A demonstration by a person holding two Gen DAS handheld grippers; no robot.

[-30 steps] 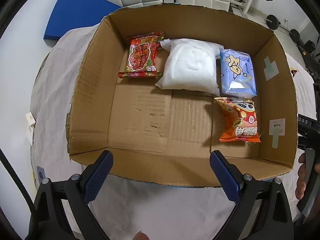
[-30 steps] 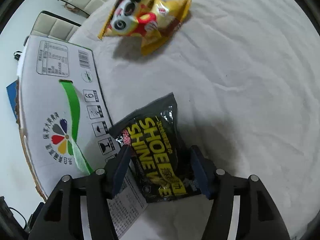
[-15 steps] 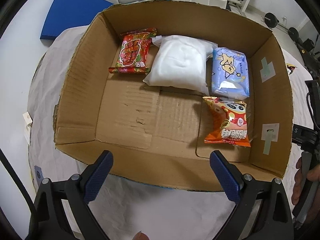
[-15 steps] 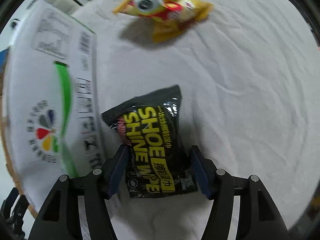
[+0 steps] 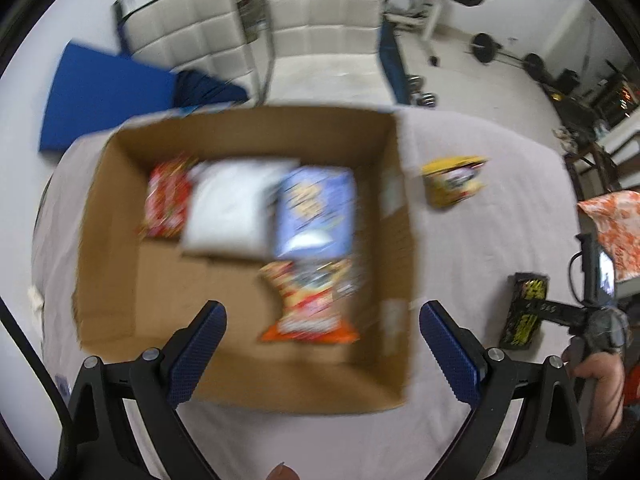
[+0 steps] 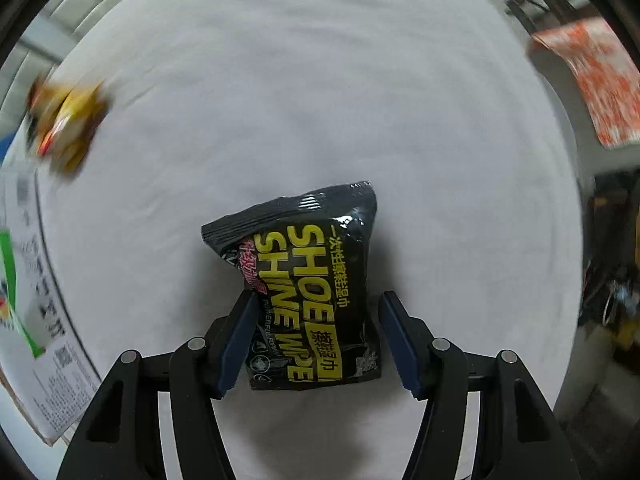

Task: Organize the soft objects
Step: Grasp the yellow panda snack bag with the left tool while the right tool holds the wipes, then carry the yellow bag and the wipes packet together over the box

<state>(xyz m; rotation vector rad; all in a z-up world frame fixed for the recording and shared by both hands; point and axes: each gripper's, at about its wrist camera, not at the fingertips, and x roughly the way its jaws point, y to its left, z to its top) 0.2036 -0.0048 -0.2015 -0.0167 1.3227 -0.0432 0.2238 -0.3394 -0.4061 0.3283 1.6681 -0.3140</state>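
Observation:
An open cardboard box sits on the white-covered table and holds a red snack pack, a white soft pack, a blue tissue pack and an orange snack bag. My left gripper is open and empty above the box's near edge. My right gripper is shut on a black "Shoe Shine Wipe" pack, held above the cloth; this pack also shows in the left wrist view. A yellow snack bag lies on the table right of the box; it also shows in the right wrist view.
The box's printed outer wall is at the left of the right wrist view. An orange-and-white patterned bag is at the far right. White chairs, a blue mat and gym weights lie beyond the table.
The left gripper pulled back and turned right, bringing the table right of the box into view. The right gripper swung right, away from the box wall, with the black pack in it.

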